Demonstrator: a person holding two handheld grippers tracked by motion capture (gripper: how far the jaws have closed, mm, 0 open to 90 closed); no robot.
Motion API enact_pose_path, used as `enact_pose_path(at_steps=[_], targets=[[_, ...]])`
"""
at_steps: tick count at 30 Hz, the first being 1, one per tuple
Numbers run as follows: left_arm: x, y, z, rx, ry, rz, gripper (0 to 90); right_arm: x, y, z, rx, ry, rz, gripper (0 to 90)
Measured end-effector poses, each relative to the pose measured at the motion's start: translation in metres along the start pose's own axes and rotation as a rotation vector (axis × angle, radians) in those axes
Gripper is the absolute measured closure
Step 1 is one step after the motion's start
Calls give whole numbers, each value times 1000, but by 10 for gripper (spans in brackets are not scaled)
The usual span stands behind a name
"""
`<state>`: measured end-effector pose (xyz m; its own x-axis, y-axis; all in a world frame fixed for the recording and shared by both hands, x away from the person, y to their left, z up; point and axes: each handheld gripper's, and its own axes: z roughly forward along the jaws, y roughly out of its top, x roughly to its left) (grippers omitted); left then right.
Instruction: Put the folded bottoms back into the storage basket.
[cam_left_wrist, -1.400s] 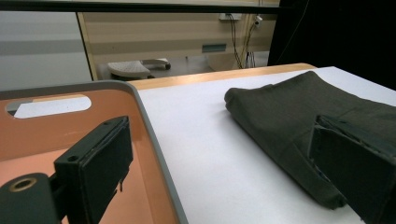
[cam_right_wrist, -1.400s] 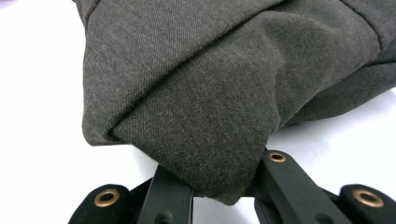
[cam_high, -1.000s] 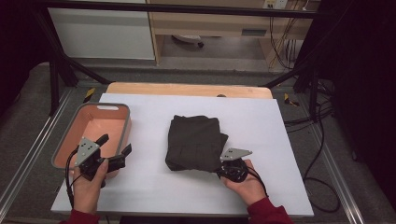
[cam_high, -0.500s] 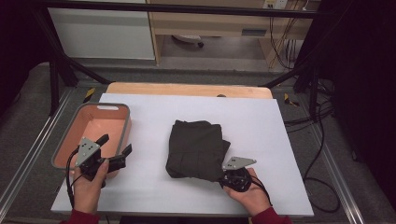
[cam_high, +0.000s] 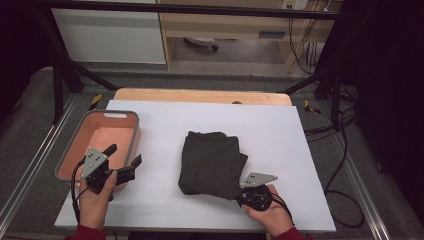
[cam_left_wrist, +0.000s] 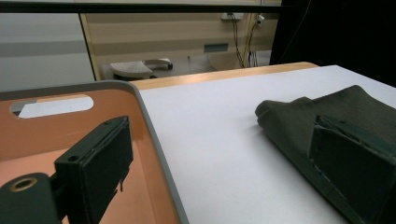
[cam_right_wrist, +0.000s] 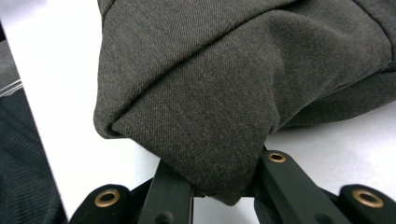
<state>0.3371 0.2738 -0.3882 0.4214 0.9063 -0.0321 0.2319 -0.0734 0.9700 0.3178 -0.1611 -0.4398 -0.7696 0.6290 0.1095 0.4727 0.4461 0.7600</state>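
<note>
Here, folded dark cloth (cam_high: 212, 162) lies mid-table on the white sheet (cam_high: 280, 130); its near right corner sits pinched in the right gripper (cam_high: 245, 192). Left gripper (cam_high: 122, 162), spread, rests by the pink tray (cam_high: 131, 116), well apart.

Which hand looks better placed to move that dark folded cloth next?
Right. The right gripper is already shut on a corner of the cloth, while the left gripper hangs open by the pink tub.

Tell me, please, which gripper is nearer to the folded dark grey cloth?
Right: the right gripper is clamped on the folded dark grey cloth's near corner; the left gripper hangs apart over the tray's edge.
</note>
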Motion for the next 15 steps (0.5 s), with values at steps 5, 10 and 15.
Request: enact_pose_path(at_steps=[5,10,15], targets=[[0,0,0,0,2,0,68,4,-7,-6,6,7,1,807],[-2,0,0,-1,4,7,68,4,-9,-5,10,7,9,796],[-1,0,1,2,0,1,68,3,-9,-5,7,10,12,787]])
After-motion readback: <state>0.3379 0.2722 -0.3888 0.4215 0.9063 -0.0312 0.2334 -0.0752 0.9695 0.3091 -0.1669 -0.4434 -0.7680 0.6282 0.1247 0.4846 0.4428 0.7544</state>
